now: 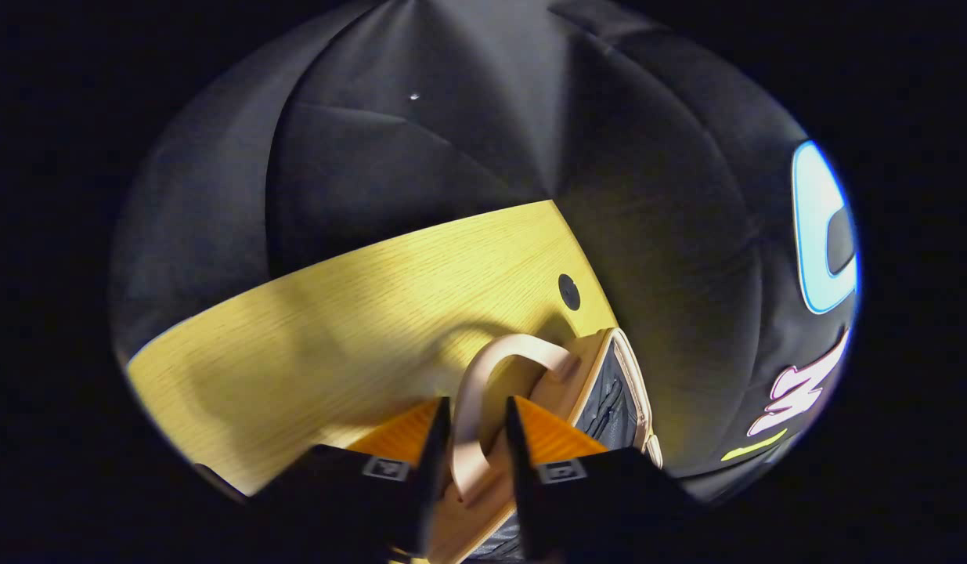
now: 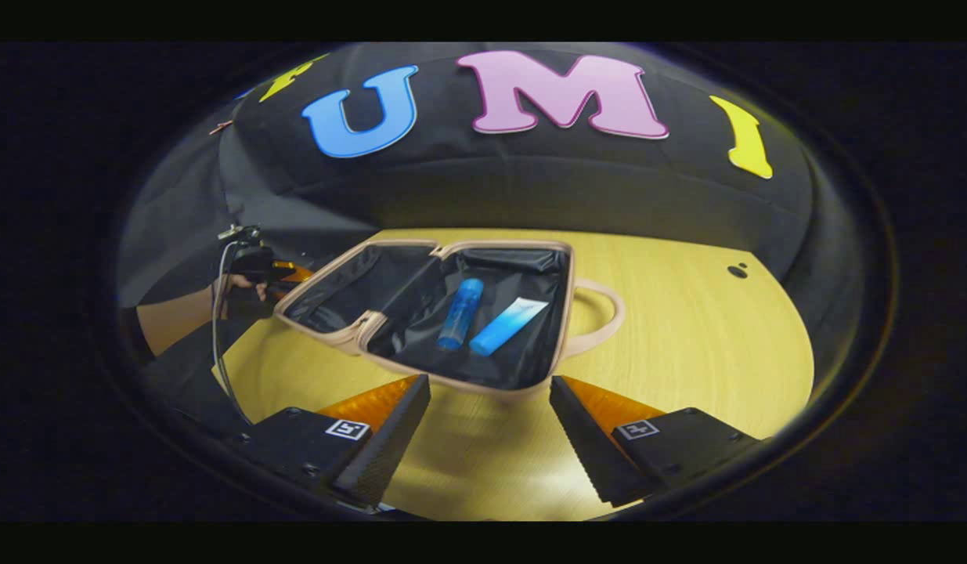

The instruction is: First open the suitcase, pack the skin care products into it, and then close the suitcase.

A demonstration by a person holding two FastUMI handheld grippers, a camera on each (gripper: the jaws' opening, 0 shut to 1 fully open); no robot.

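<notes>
The suitcase (image 2: 428, 313) lies open on the wooden table (image 2: 687, 345), its two halves spread flat and lined with dark fabric. In the right gripper view, a blue bottle (image 2: 460, 312) and a blue and white tube (image 2: 508, 326) lie side by side in the right half, near each other but apart, both slanting toward the far edge; the left half looks bare of products. A pale handle (image 2: 600, 317) sticks out from the right side of the case. The right gripper (image 2: 489, 427) hangs just in front of the near edge of the case, its fingers spread wide with bare table between them, touching nothing. At the far left of that view a hand (image 2: 236, 294) holds the other gripper beside the left half of the case. In the left gripper view, the left gripper (image 1: 478, 450) points along the edge of the case, and a pale loop handle (image 1: 495, 392) runs down between its two fingers (image 1: 436, 446). The fingers stand close on either side of the strap, but whether both press on it cannot be told. A small dark round hole (image 1: 569, 291) marks the table beyond the case.
</notes>
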